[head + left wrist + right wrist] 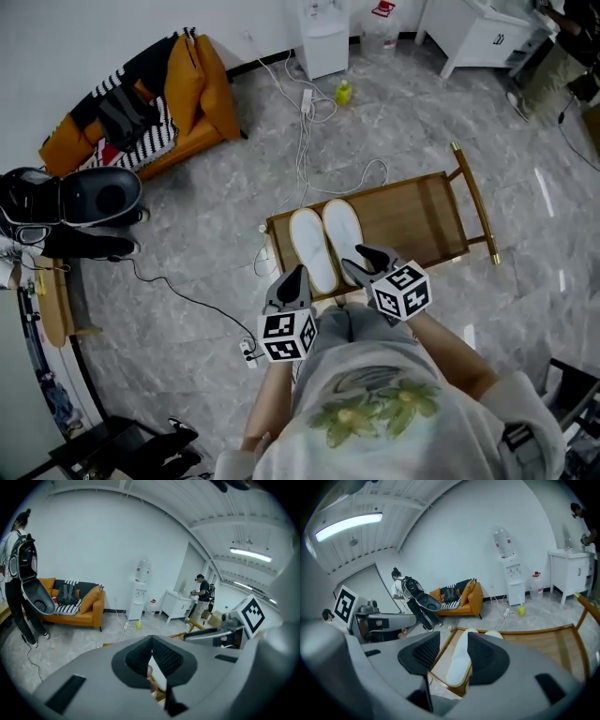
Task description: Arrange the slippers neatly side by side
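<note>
You are holding your left gripper (298, 274) clenched empty and your right gripper (368, 255) released; the flat white fabric slippers (325, 246) are lying side by side at the low wooden table's (422, 211) left end, so any careless dip is risking knocking them askew

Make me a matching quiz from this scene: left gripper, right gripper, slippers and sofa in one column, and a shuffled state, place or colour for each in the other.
Column one:
1. left gripper
2. right gripper
3. slippers
4. sofa

Column two:
A. orange
B. jaws apart
C. side by side on the wooden tray
D. jaws together

Pairs: 1-D, 2-B, 3-C, 4-A
</note>
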`<state>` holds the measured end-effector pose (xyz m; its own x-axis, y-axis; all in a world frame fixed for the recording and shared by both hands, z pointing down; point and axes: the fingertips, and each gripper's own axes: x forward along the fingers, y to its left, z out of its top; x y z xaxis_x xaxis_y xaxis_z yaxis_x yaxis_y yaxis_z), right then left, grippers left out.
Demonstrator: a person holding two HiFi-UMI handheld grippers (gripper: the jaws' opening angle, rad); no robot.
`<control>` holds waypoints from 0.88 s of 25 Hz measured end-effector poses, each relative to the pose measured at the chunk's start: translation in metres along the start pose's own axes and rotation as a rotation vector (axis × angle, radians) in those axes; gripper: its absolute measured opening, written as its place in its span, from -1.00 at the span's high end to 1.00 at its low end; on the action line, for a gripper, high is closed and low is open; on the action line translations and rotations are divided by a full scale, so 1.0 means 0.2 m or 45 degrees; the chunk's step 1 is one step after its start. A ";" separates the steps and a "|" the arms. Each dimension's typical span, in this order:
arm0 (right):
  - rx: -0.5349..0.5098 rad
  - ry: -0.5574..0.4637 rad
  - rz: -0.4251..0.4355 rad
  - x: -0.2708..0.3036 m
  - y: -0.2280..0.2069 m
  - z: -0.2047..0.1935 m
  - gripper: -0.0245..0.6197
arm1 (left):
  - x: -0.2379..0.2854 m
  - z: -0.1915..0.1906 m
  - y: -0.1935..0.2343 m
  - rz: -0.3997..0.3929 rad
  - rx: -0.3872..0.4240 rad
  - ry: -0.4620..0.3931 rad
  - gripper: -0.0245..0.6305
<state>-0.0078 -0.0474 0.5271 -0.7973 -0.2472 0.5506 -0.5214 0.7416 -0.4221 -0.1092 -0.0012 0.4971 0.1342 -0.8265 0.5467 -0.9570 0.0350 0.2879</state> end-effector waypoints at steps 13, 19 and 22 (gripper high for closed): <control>-0.166 -0.134 -0.002 -0.25 0.18 0.09 0.62 | -0.10 0.06 -0.19 -0.096 0.044 -0.039 0.88; -0.215 -0.123 -0.010 -0.31 0.23 0.05 0.90 | -0.14 0.06 -0.26 -0.131 0.065 -0.057 0.88; -0.234 -0.142 -0.005 -0.34 0.25 0.06 0.90 | -0.14 0.07 -0.28 -0.135 0.089 -0.057 0.88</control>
<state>0.0170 -0.0017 0.4604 -0.8296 -0.3099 0.4645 -0.4683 0.8392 -0.2765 -0.0634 0.0123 0.4544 0.2258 -0.8477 0.4800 -0.9538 -0.0922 0.2858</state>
